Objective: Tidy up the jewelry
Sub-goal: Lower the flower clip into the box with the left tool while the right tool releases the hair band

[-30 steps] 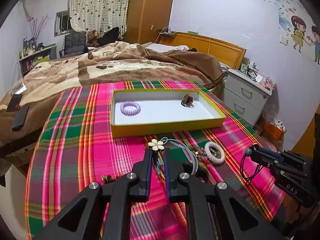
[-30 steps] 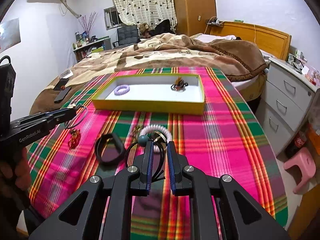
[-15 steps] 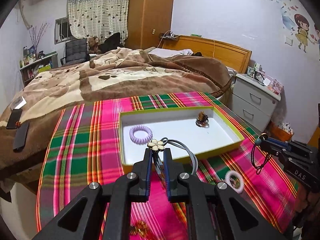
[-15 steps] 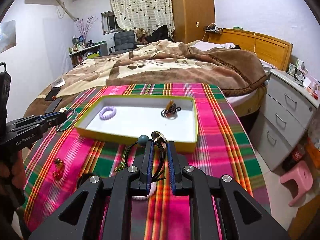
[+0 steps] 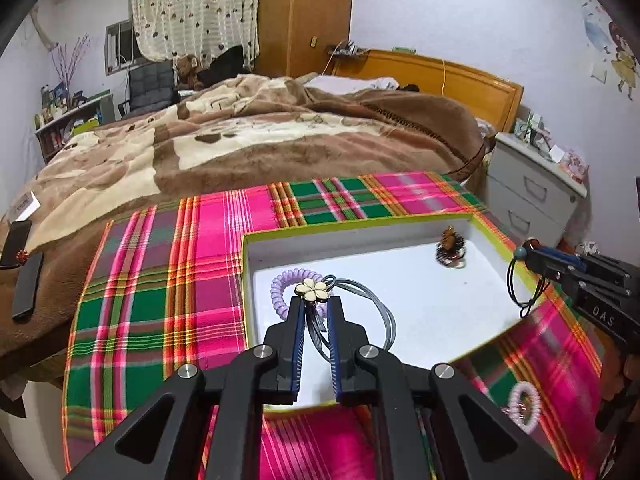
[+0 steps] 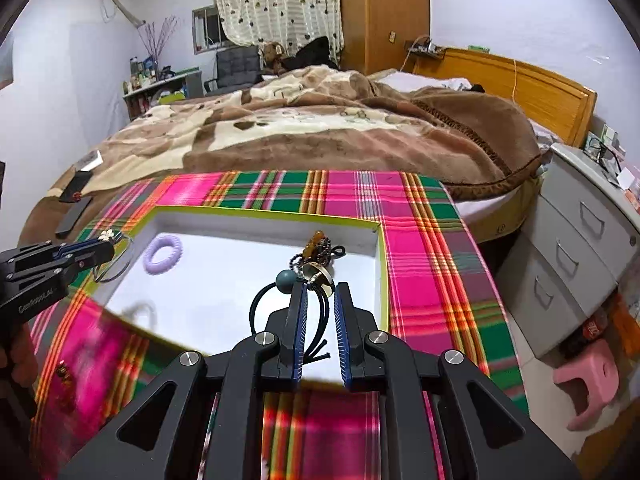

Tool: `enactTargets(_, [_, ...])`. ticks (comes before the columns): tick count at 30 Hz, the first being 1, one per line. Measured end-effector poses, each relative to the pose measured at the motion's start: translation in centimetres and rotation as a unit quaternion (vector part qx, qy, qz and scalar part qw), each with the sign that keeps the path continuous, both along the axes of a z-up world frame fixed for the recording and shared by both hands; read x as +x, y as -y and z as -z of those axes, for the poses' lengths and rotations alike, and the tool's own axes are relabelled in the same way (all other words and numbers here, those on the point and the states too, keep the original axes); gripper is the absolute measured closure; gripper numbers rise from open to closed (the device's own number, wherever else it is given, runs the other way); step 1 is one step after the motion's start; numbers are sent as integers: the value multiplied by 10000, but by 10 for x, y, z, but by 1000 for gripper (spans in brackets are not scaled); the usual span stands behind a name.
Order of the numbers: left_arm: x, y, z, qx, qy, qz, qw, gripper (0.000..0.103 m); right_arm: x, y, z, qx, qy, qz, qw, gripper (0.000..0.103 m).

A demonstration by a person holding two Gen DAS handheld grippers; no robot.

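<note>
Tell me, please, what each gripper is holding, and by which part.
The left gripper pinches a grey hair tie by its cords just under the flower charm. The right gripper pinches a black hair tie by its cords beside the teal bead.

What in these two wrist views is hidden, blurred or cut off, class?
- Left wrist view: the pink hair tie on the plaid cloth is motion-blurred.
- Right wrist view: the small trinket on the cloth is smeared; its type is unclear.
- Both views: the tray's near rim is hidden behind the grippers' fingers.
</note>
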State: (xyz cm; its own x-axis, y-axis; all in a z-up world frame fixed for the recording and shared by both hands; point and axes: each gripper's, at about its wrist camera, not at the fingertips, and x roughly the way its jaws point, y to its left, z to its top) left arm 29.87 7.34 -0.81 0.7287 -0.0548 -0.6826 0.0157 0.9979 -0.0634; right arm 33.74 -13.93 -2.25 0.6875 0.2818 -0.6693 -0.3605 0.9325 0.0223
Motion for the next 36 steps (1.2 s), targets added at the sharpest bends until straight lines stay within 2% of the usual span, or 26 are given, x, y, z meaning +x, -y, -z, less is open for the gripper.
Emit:
enactTargets(7, [24,-6,28,-18,-491,-23,9988,92,33,-7,27,-79,-391,21,9992,89])
enactTargets(12, [34,-8,36,4,-635,-45,9980,92,45,-10,36,-182,-506,31,9985,89])
enactTargets(20, [51,-12,38,132,-598,-155,9980,92,65,-8,42,-253,-609,145,9977,89])
enactTargets(27, [49,-14,35,157,-482,-190,9985,92,67,-10,43,-286,-623,98,9976,88])
enactTargets(29, [47,-13,34,171,-460,-180,9986,92,66,-11,43,-291,-615,65,9977,85])
enactTargets(34, [41,-14,32,200,-394,-184,9989,92,58,-13,38,-311,-516,-7,9982,66])
enactTargets(36, [39,-16,30,142,-352,-196,9991,91,55,-13,34,-261,-473,-29,9985,66])
